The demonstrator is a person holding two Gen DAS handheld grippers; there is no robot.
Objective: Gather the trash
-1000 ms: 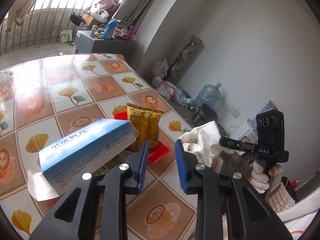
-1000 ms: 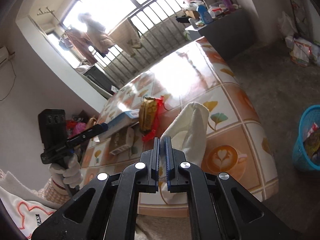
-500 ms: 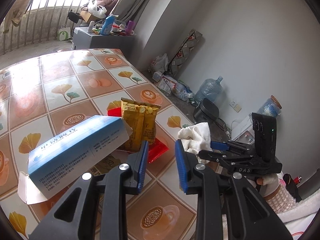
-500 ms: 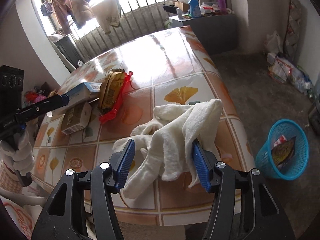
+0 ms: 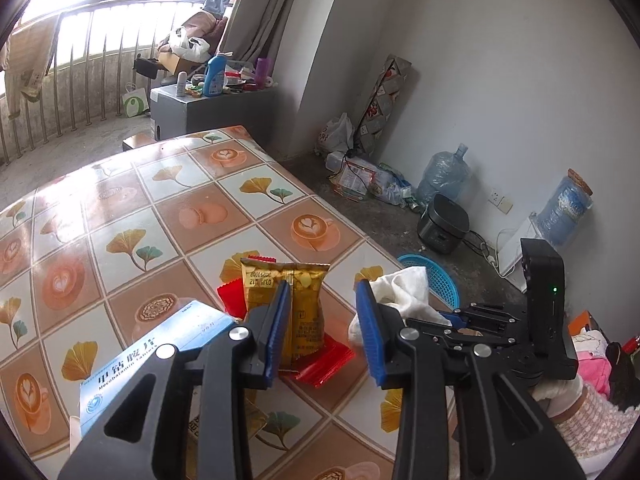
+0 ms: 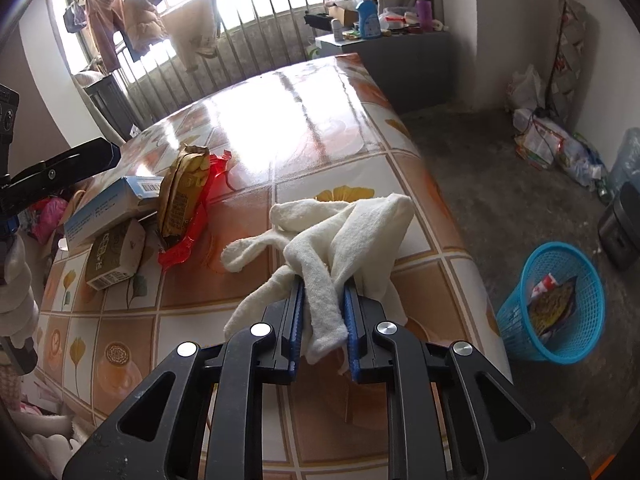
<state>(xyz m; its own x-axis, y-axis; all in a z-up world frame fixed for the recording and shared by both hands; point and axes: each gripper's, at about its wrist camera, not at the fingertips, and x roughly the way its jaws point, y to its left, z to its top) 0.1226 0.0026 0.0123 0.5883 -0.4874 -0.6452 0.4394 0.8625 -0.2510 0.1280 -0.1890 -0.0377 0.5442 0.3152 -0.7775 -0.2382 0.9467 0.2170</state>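
On the tiled table (image 5: 120,216) lies a white cloth (image 6: 340,224) near the right edge. My right gripper (image 6: 323,282) is closing, and its blue pads press on a fold of that cloth. A yellow snack packet (image 5: 308,308) rests on a red wrapper (image 5: 328,360), with a blue-and-white box (image 5: 160,352) to their left. My left gripper (image 5: 323,284) hovers just short of the packet. Its jaws are opening and nothing is gripped between them. The cloth (image 5: 404,288) shows past its right finger.
A blue mesh basket (image 6: 556,304) with wrappers inside stands on the floor, right of the table. A small beige carton (image 6: 114,256) lies by the box. A black cooker (image 5: 442,224), a water jug (image 5: 444,172) and bags line the wall.
The right gripper swung down over the cloth, spread wide around it, then closed on a fold. The left gripper shifted toward the yellow packet and its jaws widened.
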